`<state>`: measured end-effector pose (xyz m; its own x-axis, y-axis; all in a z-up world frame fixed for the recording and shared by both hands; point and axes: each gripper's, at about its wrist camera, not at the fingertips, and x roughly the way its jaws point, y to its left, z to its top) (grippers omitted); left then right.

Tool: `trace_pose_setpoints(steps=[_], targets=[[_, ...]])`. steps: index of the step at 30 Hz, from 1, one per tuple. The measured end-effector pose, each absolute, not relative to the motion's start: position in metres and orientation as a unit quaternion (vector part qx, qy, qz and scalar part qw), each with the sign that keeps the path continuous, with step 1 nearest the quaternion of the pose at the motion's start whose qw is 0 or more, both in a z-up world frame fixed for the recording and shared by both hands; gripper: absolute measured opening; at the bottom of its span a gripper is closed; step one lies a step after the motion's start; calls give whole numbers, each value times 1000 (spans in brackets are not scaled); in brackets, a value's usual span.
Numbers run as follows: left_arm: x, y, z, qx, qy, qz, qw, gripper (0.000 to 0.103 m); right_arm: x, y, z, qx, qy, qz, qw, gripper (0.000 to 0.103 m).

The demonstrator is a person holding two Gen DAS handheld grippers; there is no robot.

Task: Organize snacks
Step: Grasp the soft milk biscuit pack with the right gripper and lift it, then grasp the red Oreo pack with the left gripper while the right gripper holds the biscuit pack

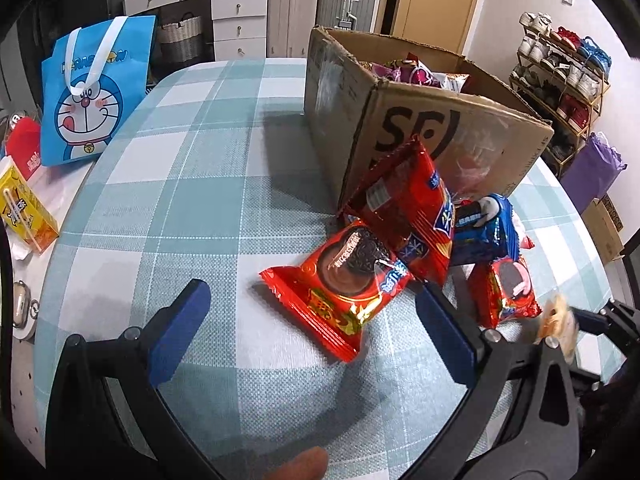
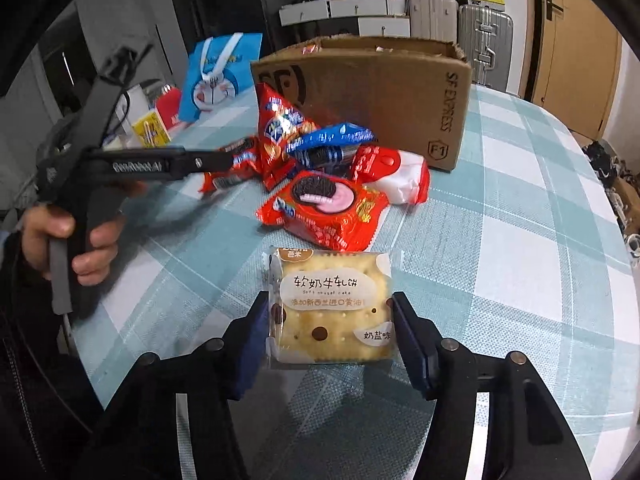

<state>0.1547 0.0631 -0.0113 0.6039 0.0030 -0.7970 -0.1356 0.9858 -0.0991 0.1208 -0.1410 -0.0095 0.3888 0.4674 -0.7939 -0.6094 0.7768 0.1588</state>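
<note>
Right wrist view: right gripper (image 2: 329, 336) pinches biscuit packet (image 2: 330, 306); left gripper (image 1: 308, 332) gapes empty, handle cropped.

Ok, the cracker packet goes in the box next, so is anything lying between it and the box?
Yes: a pile of red and blue snack packets lies on the table between the cracker packet and the box. Above the pile nothing shows.

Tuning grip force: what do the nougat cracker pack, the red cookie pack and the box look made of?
Nougat cracker pack: thin clear plastic film, glossy; the cracker shows through it. Red cookie pack: shiny printed film, possibly foil-lined; bright glare, crimped ends. SF cardboard box: brown corrugated cardboard, matte, torn rim, with glossy tape on its sides.
</note>
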Motion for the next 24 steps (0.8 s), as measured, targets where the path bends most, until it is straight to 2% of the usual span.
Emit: trace_pose_setpoints(steps=[16, 17, 22, 24], targets=[[186, 59, -30, -59, 467, 20, 882, 101, 140, -162, 8, -24, 423, 310, 851, 60], [187, 58, -30, -57, 469, 13, 882, 98, 142, -162, 7, -23, 424, 309, 851, 60], [184, 54, -29, -56, 462, -8, 885, 72, 143, -162, 6, -22, 425, 308, 851, 60], [179, 52, -29, -50, 462, -6, 886, 67, 143, -162, 7, -20, 425, 307, 851, 60]])
